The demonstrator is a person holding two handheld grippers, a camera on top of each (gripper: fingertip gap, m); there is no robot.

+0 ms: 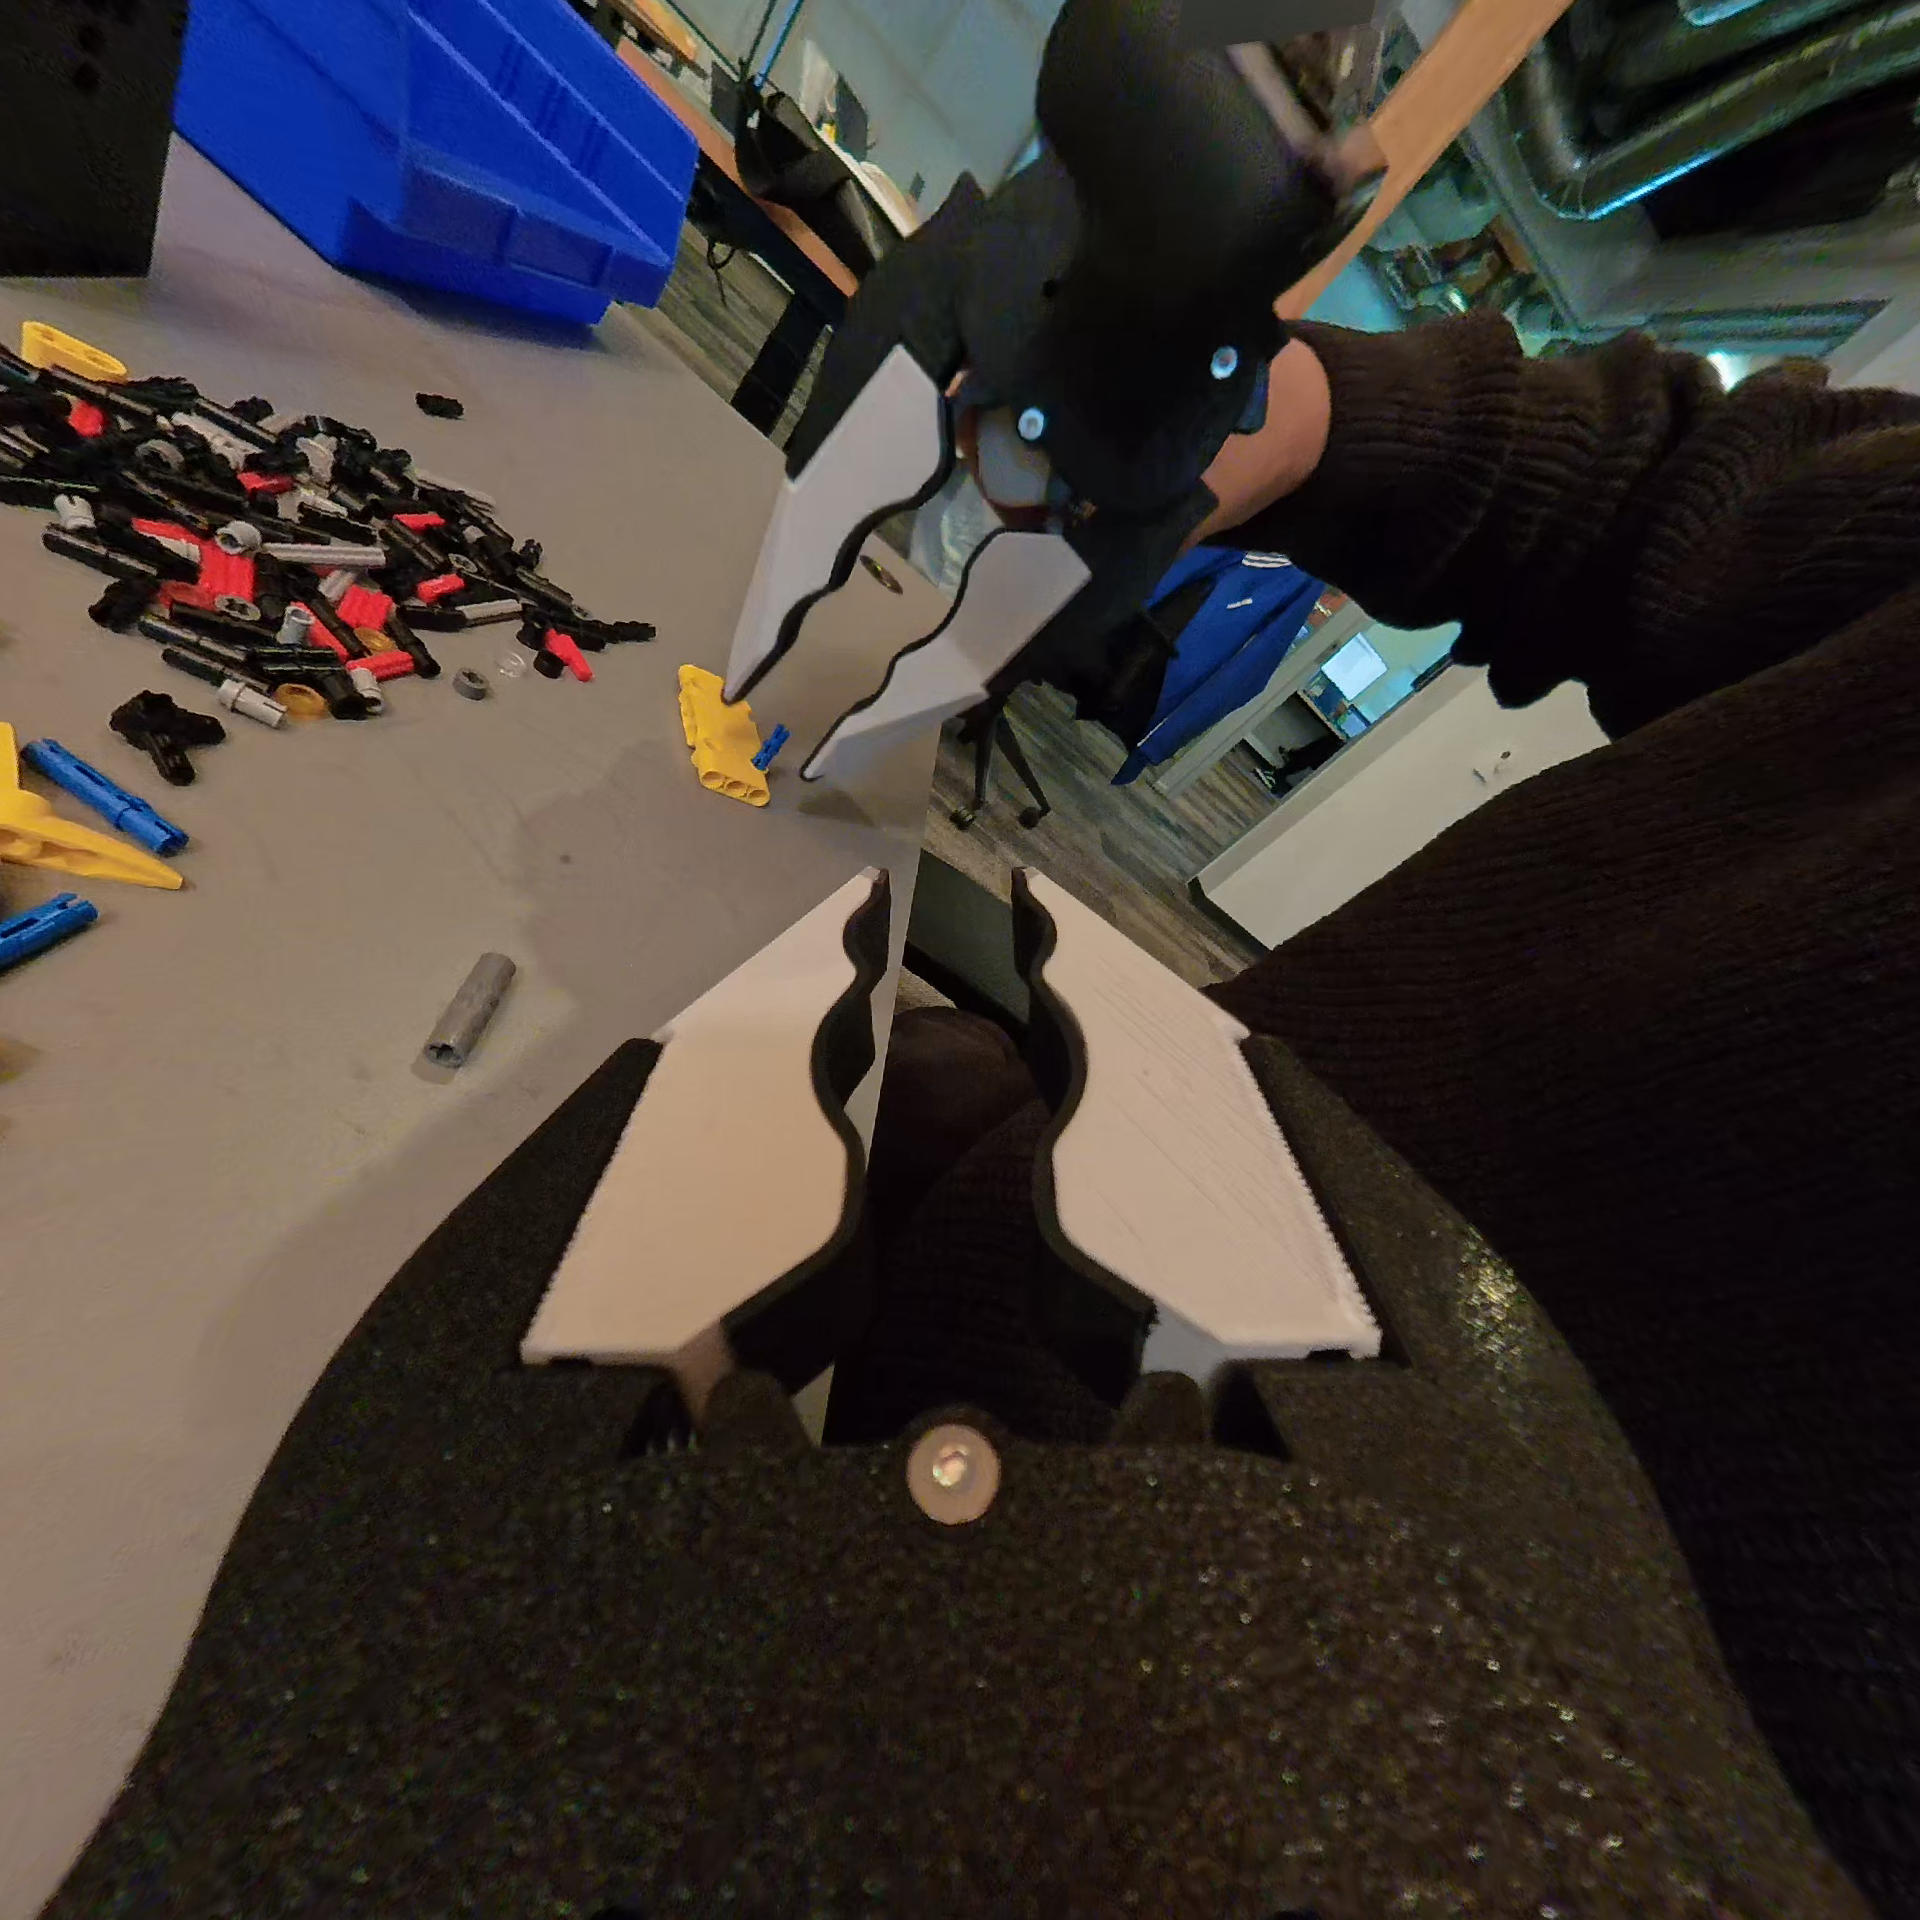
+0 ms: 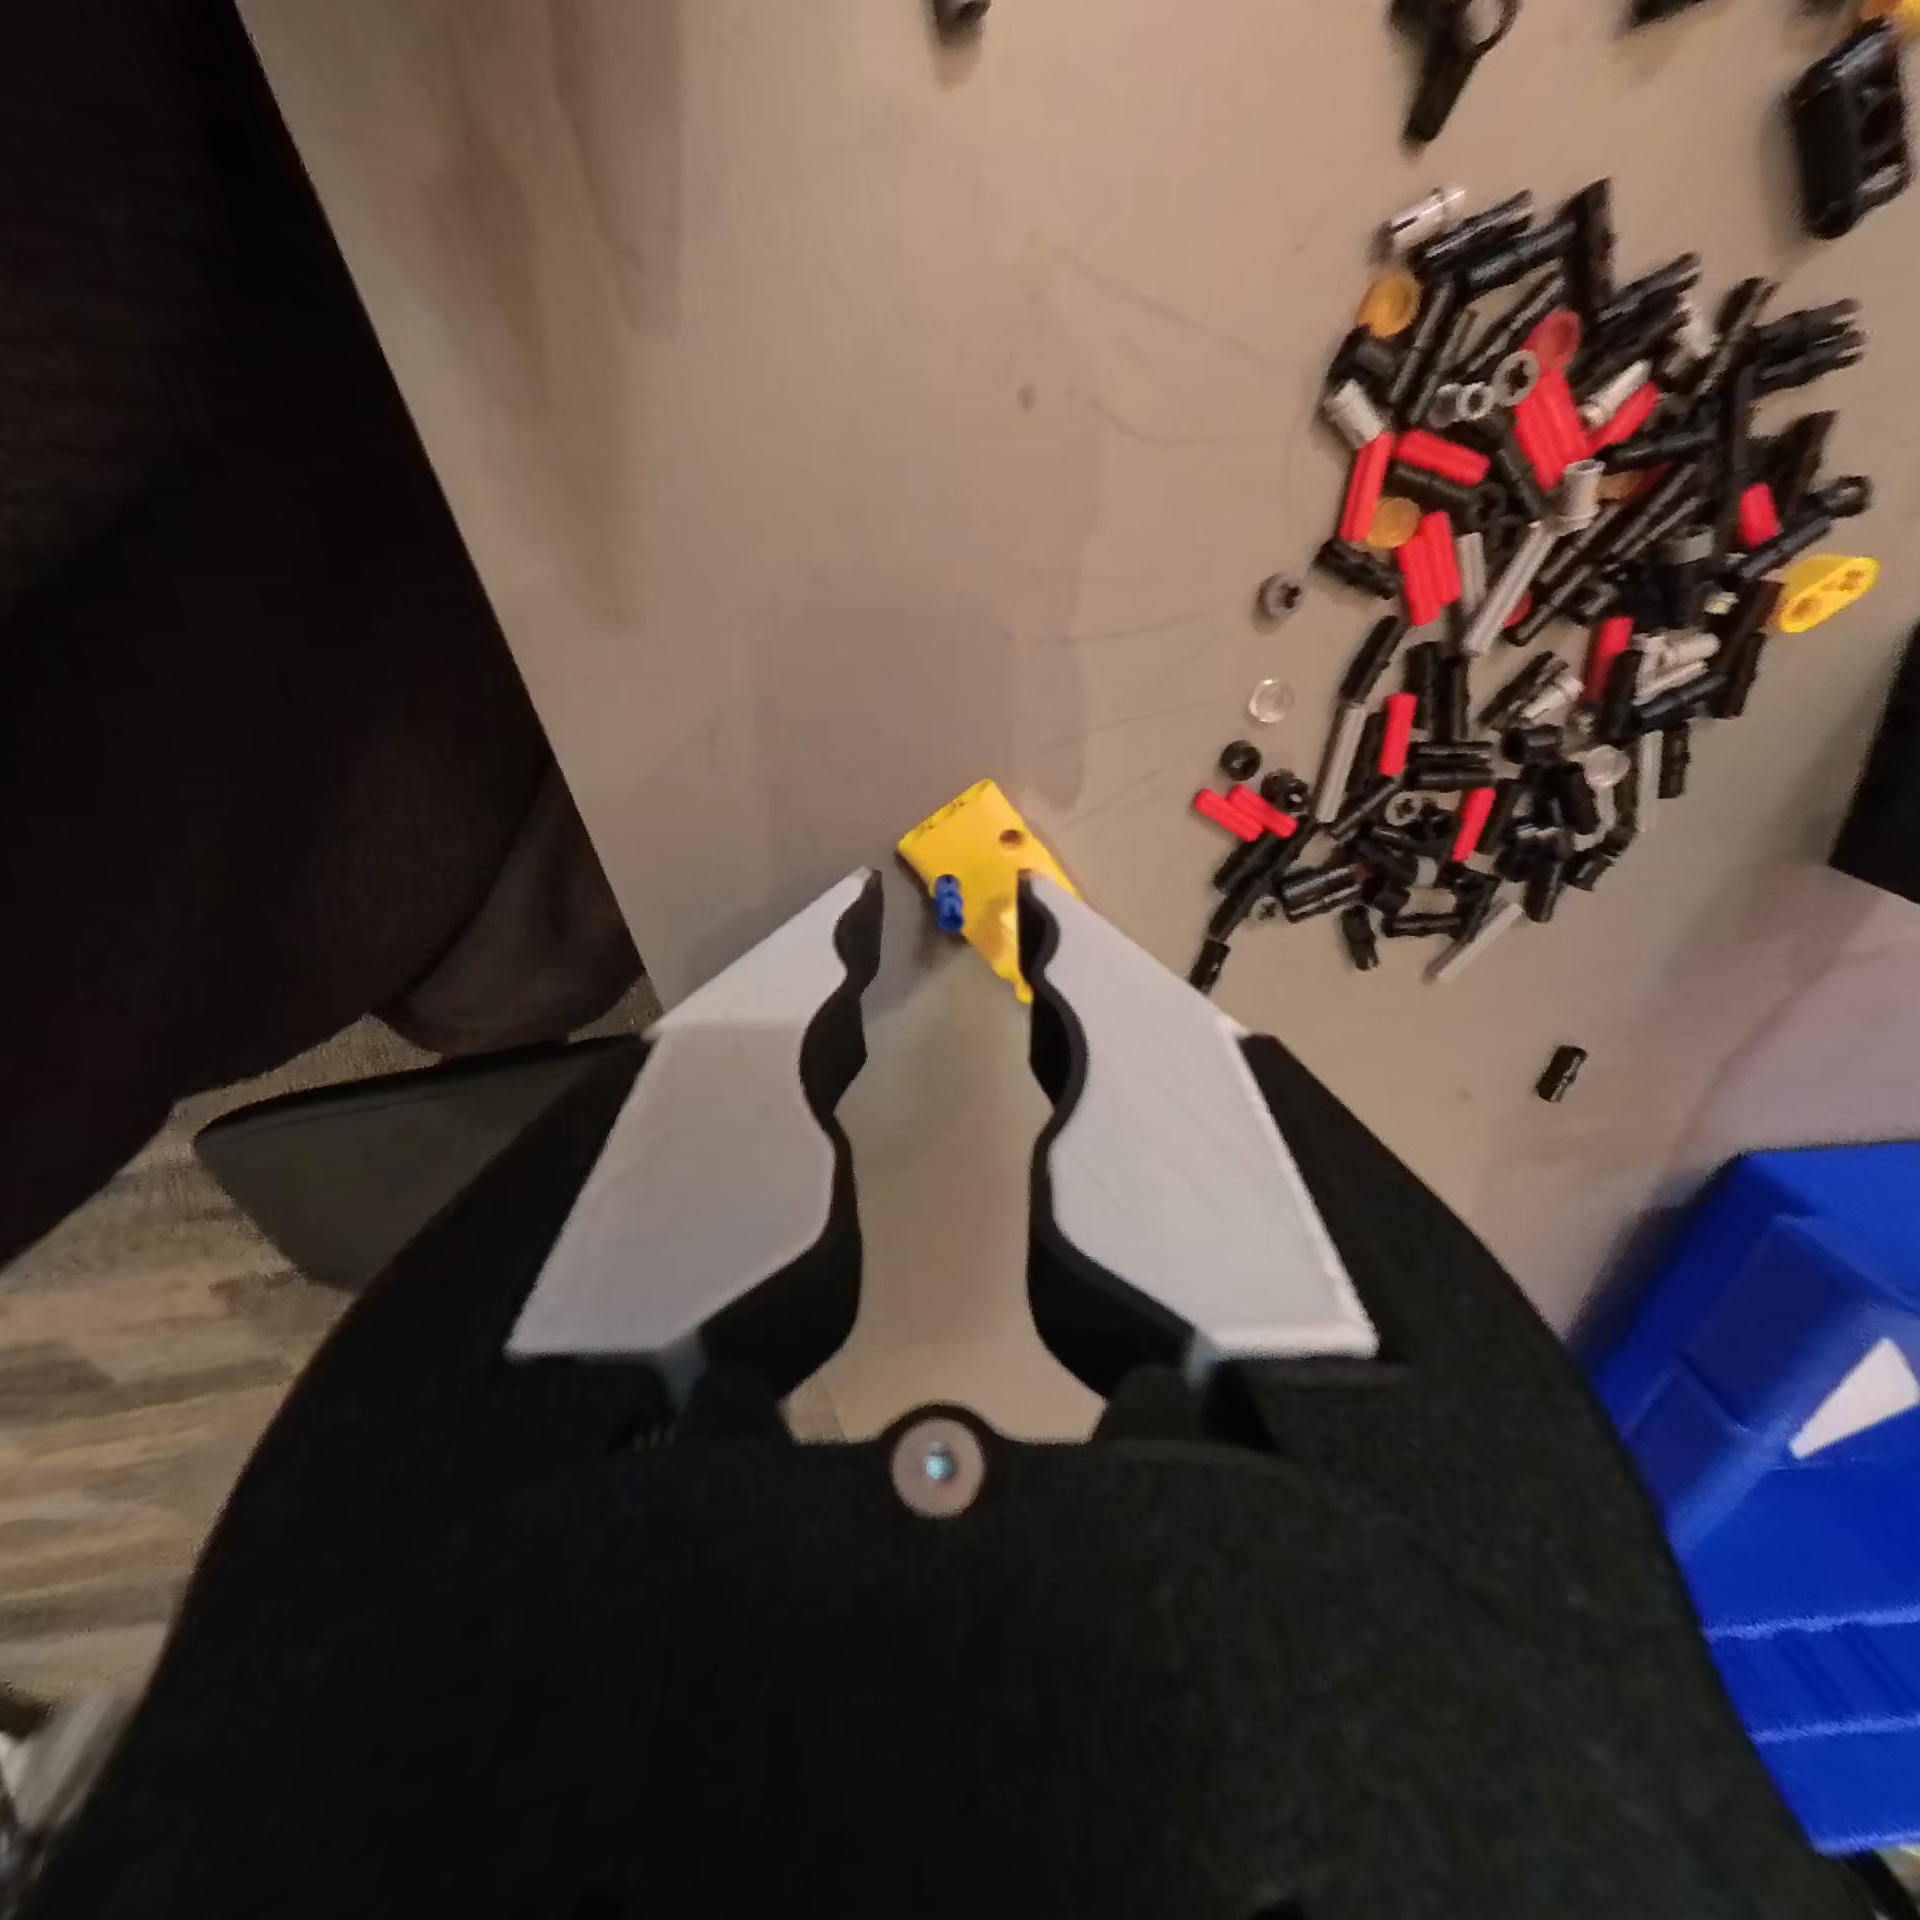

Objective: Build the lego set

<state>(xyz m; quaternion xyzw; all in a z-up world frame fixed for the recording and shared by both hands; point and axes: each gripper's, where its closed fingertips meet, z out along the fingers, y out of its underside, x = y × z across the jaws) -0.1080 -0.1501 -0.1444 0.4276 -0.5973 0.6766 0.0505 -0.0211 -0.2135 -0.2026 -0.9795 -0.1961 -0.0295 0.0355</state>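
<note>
Grey tabletop under us. Our right gripper has its fingers apart, one tip touching a yellow beam with a blue pin stuck in it. Our left gripper is spread too, empty, hanging at the tabletop edge. Further out: a pile of black and red pieces, a blue bin.

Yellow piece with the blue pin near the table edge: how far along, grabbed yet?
Done: the yellow piece, blue pin in its side, lies apart from the parts pile. In hand: nothing gripped; the right gripper is open, one finger touching the piece, the pin near the gap. The left gripper is open over the table edge. Left: closing on it and lifting.
</note>
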